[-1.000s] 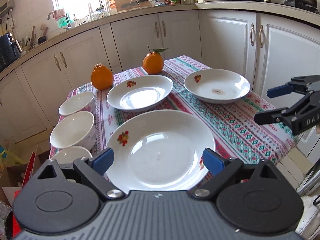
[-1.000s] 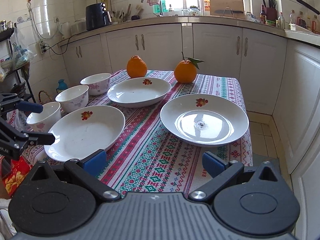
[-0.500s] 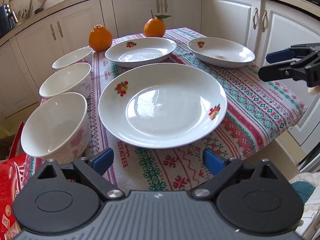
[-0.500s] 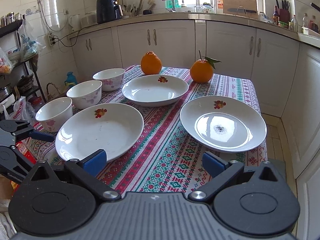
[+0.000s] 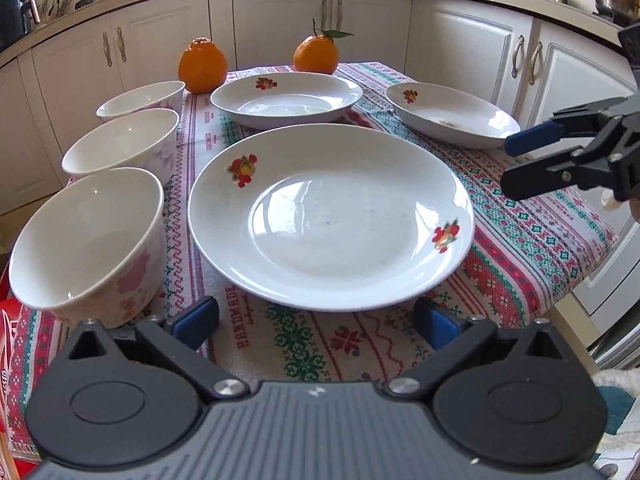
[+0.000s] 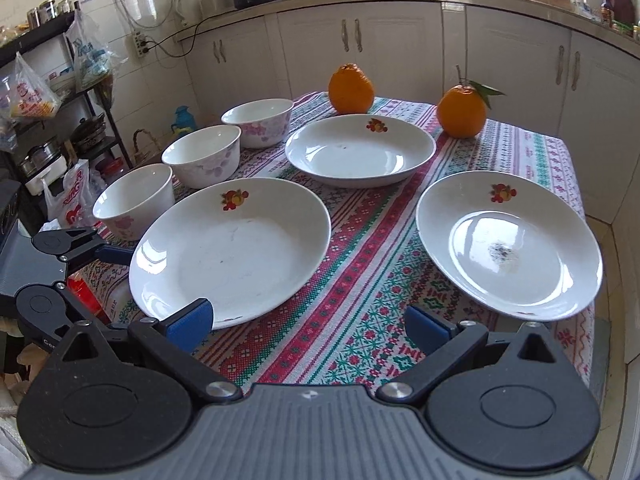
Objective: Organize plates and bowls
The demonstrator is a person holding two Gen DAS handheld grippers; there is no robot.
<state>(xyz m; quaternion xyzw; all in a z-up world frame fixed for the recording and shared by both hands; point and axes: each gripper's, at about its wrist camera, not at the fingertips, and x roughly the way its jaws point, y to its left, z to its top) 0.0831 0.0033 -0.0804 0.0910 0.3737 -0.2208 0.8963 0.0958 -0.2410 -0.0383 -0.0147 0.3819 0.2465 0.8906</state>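
Nothing is stacked yet: three plates, the nearest one (image 5: pixel 330 216) included, lie apart on the table (image 5: pixel 532 248), and three bowls (image 5: pixel 90 236) stand in a row along its left edge. The left tool (image 5: pixel 316 322) and right tool (image 6: pixel 308 326) both gape, empty, at the near edge.

The left gripper (image 5: pixel 316 320) and right gripper (image 6: pixel 308 324) are black, ribbed-bodied, silver-screwed, with blue-padded fingers (image 5: pixel 194 320).

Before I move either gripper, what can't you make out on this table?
- Near table edge: both views, hidden by the gripper bodies.
- Big plate near rim: right view, behind a blue pad.
- Nearest bowl base: right view, behind the left gripper.
- Dark speck on right plate: unidentifiable.
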